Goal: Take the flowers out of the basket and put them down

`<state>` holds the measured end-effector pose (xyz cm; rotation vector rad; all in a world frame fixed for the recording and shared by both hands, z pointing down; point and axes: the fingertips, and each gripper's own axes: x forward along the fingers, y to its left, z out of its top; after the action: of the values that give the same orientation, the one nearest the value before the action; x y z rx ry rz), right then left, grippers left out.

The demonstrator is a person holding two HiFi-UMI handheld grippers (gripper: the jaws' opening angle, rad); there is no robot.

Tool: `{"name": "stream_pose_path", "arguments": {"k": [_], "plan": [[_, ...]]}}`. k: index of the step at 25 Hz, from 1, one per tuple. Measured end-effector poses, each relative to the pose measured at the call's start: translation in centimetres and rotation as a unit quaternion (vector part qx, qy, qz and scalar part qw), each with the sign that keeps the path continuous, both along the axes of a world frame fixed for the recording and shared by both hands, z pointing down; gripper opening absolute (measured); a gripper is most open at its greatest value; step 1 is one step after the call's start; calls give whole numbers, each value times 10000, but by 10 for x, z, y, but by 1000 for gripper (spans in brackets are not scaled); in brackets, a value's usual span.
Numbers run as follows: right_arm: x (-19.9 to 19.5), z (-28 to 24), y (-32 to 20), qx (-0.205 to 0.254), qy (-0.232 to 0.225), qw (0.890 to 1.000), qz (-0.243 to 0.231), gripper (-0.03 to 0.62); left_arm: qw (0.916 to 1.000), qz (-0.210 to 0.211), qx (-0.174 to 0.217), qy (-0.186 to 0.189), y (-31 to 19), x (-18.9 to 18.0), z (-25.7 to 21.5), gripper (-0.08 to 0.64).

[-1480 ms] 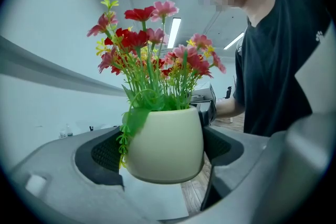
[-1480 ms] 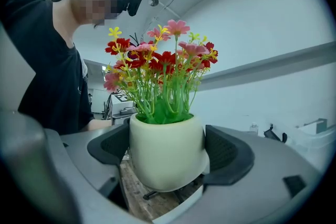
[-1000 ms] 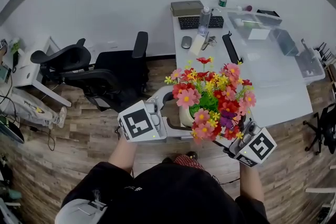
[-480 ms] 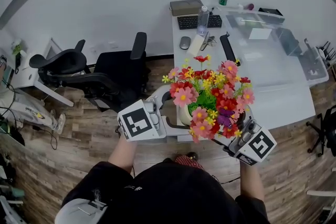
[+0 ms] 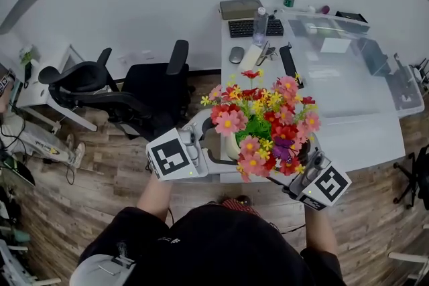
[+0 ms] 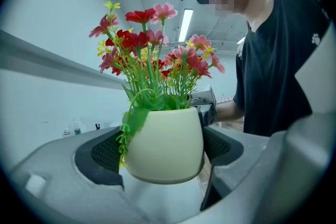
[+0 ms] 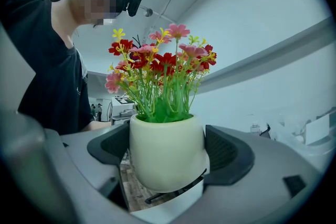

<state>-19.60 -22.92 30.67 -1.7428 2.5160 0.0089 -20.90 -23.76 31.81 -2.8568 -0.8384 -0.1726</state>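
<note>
A cream round pot [image 5: 232, 146] of red, pink and yellow artificial flowers [image 5: 263, 118] hangs in the air in front of me, just off the near corner of the white desk [image 5: 362, 124]. My left gripper [image 5: 224, 144] clasps the pot from the left, and my right gripper [image 5: 298, 161] clasps it from the right. In the left gripper view the pot [image 6: 165, 144] fills the gap between the dark pads [image 6: 104, 153] of the left gripper [image 6: 163, 152]. In the right gripper view the pot [image 7: 167, 157] likewise sits tight between the pads [image 7: 227, 152] of the right gripper [image 7: 167, 155]. No basket is in view.
The desk carries a keyboard [image 5: 255, 27], a mouse [image 5: 236, 54], a water bottle [image 5: 260, 25] and clear plastic boxes [image 5: 374, 53]. Two black office chairs [image 5: 144, 94] stand on the wooden floor [image 5: 100, 177] to the left. A white wall runs behind.
The pot, held by both grippers, has drifted slightly left and a little away from the desk corner. Both grips look unchanged.
</note>
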Motion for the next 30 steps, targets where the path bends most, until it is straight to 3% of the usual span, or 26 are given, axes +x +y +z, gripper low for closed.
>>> {"name": "stream_pose_path", "arguments": {"k": [11,30], "plan": [[2,8,1,46,22,10000,-18,445,10000,-69,1,-24,0,1,6,463],[11,12,-47,34,-79,9960,891,445,9967,811,6,-55,-50,10,8,463]]}}
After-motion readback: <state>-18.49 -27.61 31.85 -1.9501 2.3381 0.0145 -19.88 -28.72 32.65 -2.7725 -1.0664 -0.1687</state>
